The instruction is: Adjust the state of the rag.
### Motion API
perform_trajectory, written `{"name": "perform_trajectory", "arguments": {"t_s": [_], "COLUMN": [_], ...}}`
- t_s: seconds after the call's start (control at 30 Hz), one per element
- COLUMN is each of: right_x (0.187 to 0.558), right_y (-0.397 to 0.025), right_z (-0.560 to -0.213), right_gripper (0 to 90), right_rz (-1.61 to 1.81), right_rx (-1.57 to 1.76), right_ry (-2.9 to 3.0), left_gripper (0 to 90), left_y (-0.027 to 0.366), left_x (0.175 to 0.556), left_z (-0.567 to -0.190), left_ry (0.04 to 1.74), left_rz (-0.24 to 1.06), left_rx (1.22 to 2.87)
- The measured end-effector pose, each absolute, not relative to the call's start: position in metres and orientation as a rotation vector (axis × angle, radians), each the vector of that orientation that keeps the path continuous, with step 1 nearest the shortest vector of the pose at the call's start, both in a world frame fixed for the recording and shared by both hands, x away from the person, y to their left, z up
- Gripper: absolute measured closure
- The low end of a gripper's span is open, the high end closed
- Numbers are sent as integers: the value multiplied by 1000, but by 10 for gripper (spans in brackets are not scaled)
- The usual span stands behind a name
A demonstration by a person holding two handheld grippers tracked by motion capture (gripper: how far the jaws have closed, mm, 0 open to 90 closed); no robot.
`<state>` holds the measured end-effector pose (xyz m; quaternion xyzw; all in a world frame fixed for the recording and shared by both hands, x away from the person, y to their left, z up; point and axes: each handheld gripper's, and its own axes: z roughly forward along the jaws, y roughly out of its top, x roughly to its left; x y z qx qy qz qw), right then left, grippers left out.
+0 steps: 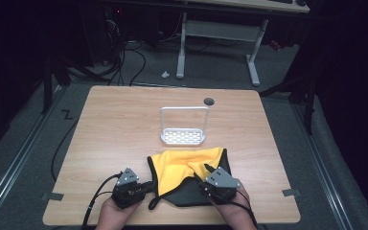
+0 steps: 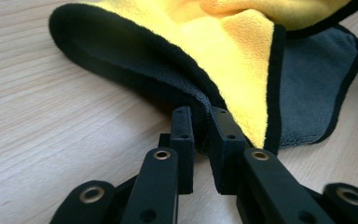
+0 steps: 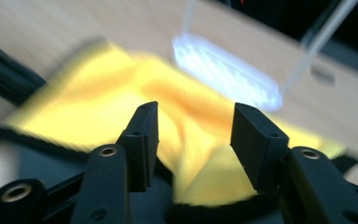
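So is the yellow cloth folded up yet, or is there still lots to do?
Not finished. The cloth is partly turned over, grey underside showing at its near end. The left gripper pinches its black edge; the right gripper is open over the yellow part. It's rumpled, so tidying is left, I'd guess.

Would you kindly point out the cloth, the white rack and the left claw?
cloth [image 1: 182, 163]: high view, yellow face.
white rack [image 1: 183, 137]: high view, perforated base.
left claw [image 2: 201, 135]: left gripper view, between the tips.

You have a white wire rack [image 1: 183, 125] standing mid-counter [image 1: 115, 129], a dark round grommet [image 1: 209, 101] beyond it, and a white-legged desk [image 1: 218, 36] farther back.
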<state>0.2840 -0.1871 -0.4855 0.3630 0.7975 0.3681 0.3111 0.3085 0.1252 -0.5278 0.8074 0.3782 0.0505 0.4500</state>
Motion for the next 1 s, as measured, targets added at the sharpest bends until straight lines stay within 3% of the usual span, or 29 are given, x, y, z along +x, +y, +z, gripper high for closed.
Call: {"name": "perform_trajectory", "arguments": {"t_s": [0.17, 0.27, 0.43, 0.53, 0.63, 0.67, 0.8, 0.93, 1.0], "right_x": [303, 298, 278, 263, 260, 259, 262, 280, 285], "right_y": [-213, -216, -198, -170, -151, -141, -147, -182, -189], "right_z": [-518, -520, -521, -522, -524, -524, -515, -507, -509], "right_gripper": [630, 677, 707, 702, 696, 687, 662, 720, 741], "right_rz": [816, 847, 900, 988, 1016, 1013, 1025, 965, 921], "right_rx": [1152, 1186, 1096, 1015, 973, 933, 933, 1015, 1043], "right_ry": [2205, 2267, 2356, 2455, 2477, 2490, 2429, 2273, 2258], "left_gripper": [818, 818, 817, 807, 744, 629, 545, 557, 658], "left_y": [141, 153, 157, 155, 150, 153, 171, 172, 164], "left_x": [319, 335, 362, 399, 407, 404, 376, 334, 322], "left_z": [-527, -530, -530, -529, -530, -526, -513, -513, -516], "left_ry": [973, 1028, 1087, 1159, 1208, 1246, 1241, 1197, 1156], "left_rz": [153, 182, 252, 321, 354, 366, 400, 266, 240], "left_rx": [1986, 1979, 1993, 1976, 1958, 1905, 1803, 1798, 1838]}}
